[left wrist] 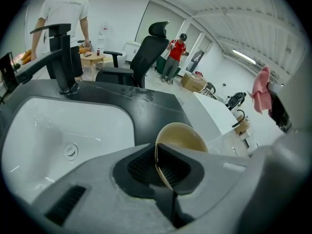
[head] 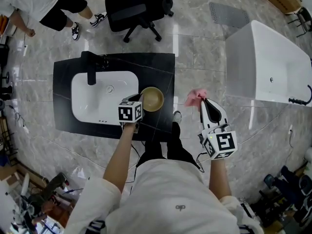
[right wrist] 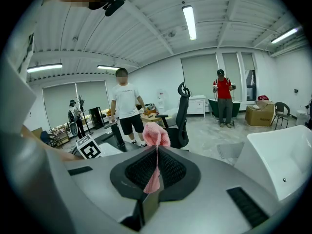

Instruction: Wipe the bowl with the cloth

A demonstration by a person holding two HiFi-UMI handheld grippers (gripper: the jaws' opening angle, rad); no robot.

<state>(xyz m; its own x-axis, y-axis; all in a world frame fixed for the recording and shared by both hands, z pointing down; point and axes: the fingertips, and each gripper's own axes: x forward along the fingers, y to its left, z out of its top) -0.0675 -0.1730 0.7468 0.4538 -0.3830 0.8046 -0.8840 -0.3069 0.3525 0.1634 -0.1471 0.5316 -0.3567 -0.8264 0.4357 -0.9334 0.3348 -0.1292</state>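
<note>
Left gripper (left wrist: 158, 165): jaws clamped on the near rim of the bowl (left wrist: 181, 136), one pad inside the wall and one outside. The bowl is tan and round, and nothing shows inside it. In the head view the bowl (head: 152, 99) is over the black counter (head: 161, 67), just right of the white sink basin (head: 97, 101) and toward the counter's front right corner. It looks tipped toward the gripper, but I cannot tell whether its base rests on the counter.

Left gripper (head: 140, 103) reaches in from the counter's front edge, marker cube uppermost.

Right gripper (right wrist: 155, 172): jaws closed on the pink cloth (right wrist: 156, 136). A thin fold runs down between the pads and the bunched end stands above the tips. In the head view the right gripper (head: 204, 102) is off the counter's right side, over the marble floor, with the cloth (head: 196, 97) at its tip. Cloth and bowl are apart, not touching.

Surroundings: black faucet (head: 90, 67) at the basin's back left, black office chair (head: 136, 6) beyond the counter, white bathtub (head: 268, 67) at right (other people stand farther back in the room).
</note>
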